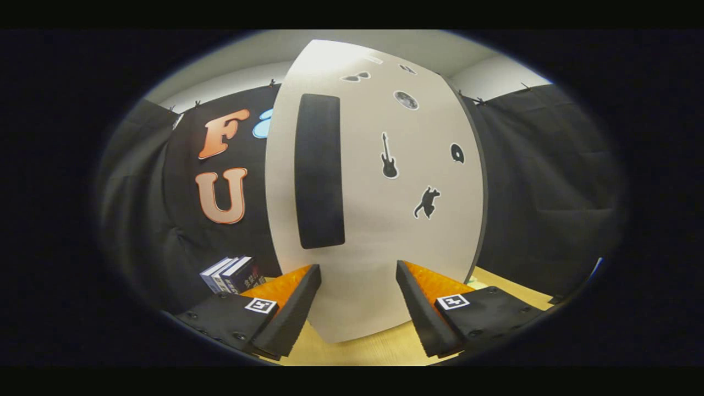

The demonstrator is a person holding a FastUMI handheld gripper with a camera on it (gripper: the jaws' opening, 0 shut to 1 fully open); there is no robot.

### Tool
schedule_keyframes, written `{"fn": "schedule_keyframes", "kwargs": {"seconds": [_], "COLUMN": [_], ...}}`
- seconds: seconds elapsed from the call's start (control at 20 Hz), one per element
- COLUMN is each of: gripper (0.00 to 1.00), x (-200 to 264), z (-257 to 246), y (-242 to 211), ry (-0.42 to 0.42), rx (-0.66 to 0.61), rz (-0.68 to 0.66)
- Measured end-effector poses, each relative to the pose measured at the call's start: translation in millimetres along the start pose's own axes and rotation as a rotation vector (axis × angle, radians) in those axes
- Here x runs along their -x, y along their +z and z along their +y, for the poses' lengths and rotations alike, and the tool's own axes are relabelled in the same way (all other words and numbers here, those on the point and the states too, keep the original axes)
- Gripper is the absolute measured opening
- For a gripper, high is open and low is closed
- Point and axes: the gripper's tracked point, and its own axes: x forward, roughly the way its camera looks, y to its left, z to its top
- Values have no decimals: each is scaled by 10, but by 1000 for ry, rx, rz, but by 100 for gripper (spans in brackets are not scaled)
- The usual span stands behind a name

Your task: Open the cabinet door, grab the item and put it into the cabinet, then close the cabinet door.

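The gripper (357,300) faces the cabinet door (379,220) squarely, its jaws spread wide with nothing between them, the fingertips close to the door's lower part. The door looks shut, a pale, stiff, flat panel that should swing lightly on its hinges. The one place to take hold is the long dark upright handle (319,170), which sits on the door's left half, up and left of the fingers; it looks like a recessed or padded strip, though the curved view leaves that unclear. A pull from its edge should be enough.

The item to stow is probably among the books (234,273), standing left of the door's foot on the wooden table (379,349). They are rigid, fairly light, and best pinched across the spine.

By count: one door, one handle, about three books, and six dark stickers (389,157) to the right of the handle.
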Motion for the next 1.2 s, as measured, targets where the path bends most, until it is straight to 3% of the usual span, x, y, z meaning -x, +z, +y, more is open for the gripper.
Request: {"fn": "schedule_keyframes", "kwargs": {"seconds": [0.25, 0.45, 0.9, 1.2], "gripper": [91, 92, 93, 96], "x": [-85, 145, 881, 1209], "z": [25, -184, -1236, -1782], "y": [-45, 92, 495, 508], "ry": [29, 24, -28, 29], "rx": [-18, -25, 21, -23], "rz": [40, 28, -23, -10]}}
